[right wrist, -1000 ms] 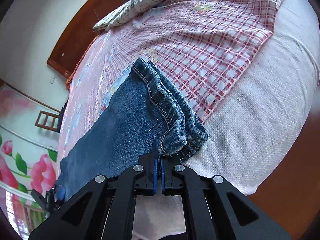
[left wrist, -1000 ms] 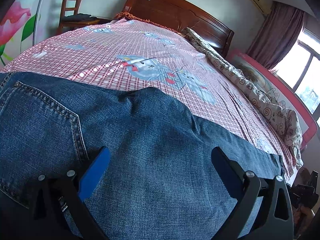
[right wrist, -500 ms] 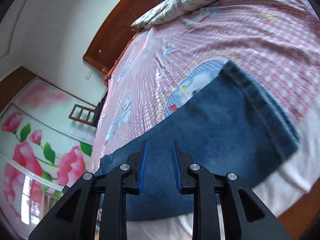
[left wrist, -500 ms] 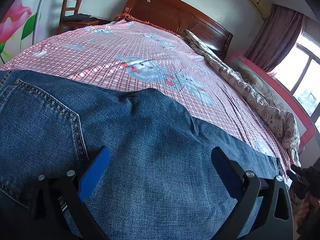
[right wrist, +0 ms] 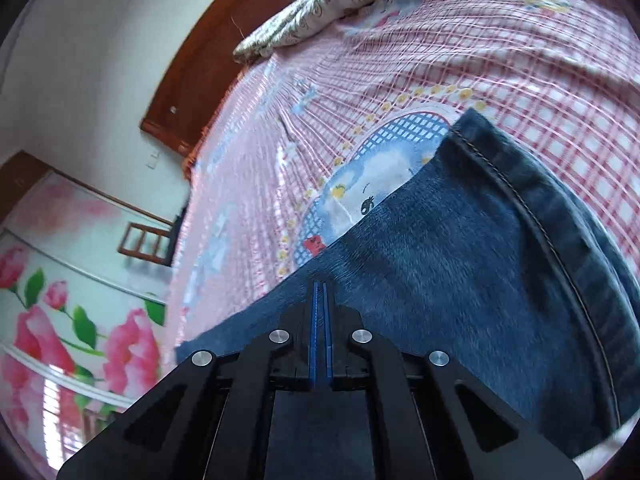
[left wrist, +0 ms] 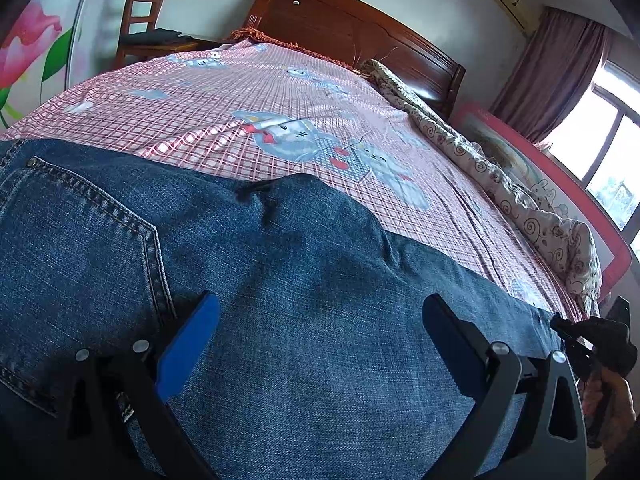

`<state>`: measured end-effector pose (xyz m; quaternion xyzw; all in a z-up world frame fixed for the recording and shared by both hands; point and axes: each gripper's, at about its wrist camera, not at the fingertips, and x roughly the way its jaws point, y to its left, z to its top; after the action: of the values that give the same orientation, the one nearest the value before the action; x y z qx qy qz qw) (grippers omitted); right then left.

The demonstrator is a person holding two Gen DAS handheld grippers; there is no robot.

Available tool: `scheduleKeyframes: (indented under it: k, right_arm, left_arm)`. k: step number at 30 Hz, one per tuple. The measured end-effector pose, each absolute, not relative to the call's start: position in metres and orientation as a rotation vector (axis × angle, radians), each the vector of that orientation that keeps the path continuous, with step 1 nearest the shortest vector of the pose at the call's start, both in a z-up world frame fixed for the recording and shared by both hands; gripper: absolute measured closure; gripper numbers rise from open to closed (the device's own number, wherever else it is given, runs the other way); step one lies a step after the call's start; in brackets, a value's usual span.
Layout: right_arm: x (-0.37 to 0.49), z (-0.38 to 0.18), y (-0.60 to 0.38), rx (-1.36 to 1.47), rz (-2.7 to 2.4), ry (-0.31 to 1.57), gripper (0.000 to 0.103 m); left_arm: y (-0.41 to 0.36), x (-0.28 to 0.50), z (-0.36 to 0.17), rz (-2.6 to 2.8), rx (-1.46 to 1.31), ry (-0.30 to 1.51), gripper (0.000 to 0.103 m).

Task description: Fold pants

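Blue denim pants (left wrist: 304, 304) lie flat across the near end of the bed, back pocket at the left, legs running right. My left gripper (left wrist: 320, 312) is wide open, low over the seat of the pants, holding nothing. In the right wrist view the leg end with its stitched hem (right wrist: 492, 264) lies flat on the sheet. My right gripper (right wrist: 320, 286) is shut with the blue pads together over the leg; no cloth shows between them. It also shows small at the far right of the left wrist view (left wrist: 588, 332).
The pink plaid sheet (left wrist: 280, 104) covers the bed beyond the pants. A rolled patterned quilt (left wrist: 520, 200) lies along the right side. A wooden headboard (left wrist: 360, 36) and chair (left wrist: 140, 24) stand at the far end. A white mattress edge (right wrist: 600, 452) is near.
The right gripper let go of the bunched leg hems, opened, then shut empty and swung over the leg, which now lies flat. The left gripper has stayed open in place.
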<state>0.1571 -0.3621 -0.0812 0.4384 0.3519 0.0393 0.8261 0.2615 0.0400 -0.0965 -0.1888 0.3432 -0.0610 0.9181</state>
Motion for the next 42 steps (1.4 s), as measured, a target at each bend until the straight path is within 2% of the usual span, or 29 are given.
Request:
scheduleKeyframes:
  k: [2,3,4,5,10,11,13,17,21,31,33,42]
  right_arm:
    - [0.14,-0.077,-0.363,0.873,0.085,0.759,0.102]
    - [0.133,-0.081,-0.364,0.825,0.065,0.793,0.092]
    - [0.127,-0.091,-0.369,0.793,0.02,0.846,0.09]
    - [0.121,-0.099,-0.378,0.834,0.048,0.826,0.093]
    - [0.057,-0.075,-0.405,0.987,0.01,0.585,0.088]
    - [0.044,-0.076,-0.41,1.0,-0.029,0.577,0.074]
    - [0.021,-0.085,-0.422,1.005,-0.134,0.585,0.061]
    - [0.002,-0.098,-0.439,1.054,-0.168,0.528,0.061]
    - [0.02,-0.102,-0.438,1.023,-0.135,0.566,0.061]
    - [0.049,-0.092,-0.426,0.803,-0.161,0.605,0.061]
    - [0.051,-0.089,-0.422,0.735,-0.185,0.63,0.077]
    - [0.039,-0.068,-0.417,0.761,-0.176,0.59,0.081]
  left_arm:
    - [0.04,0.262,-0.096,-0.127,-0.391,0.705,0.002]
    - [0.04,0.261,-0.096,-0.128,-0.393,0.703,0.002]
    - [0.041,0.261,-0.096,-0.13,-0.396,0.701,0.002]
    - [0.041,0.261,-0.096,-0.133,-0.4,0.698,0.002]
    - [0.043,0.259,-0.097,-0.138,-0.407,0.689,0.002]
    - [0.042,0.259,-0.097,-0.135,-0.403,0.691,0.002]
    - [0.043,0.258,-0.097,-0.134,-0.402,0.691,0.002]
    - [0.045,0.257,-0.097,-0.144,-0.417,0.683,0.002]
    - [0.045,0.256,-0.096,-0.144,-0.418,0.682,0.002]
    - [0.044,0.255,-0.096,-0.145,-0.42,0.681,0.002]
    - [0.044,0.255,-0.096,-0.145,-0.42,0.681,0.002]
    - [0.045,0.256,-0.097,-0.15,-0.428,0.677,0.002]
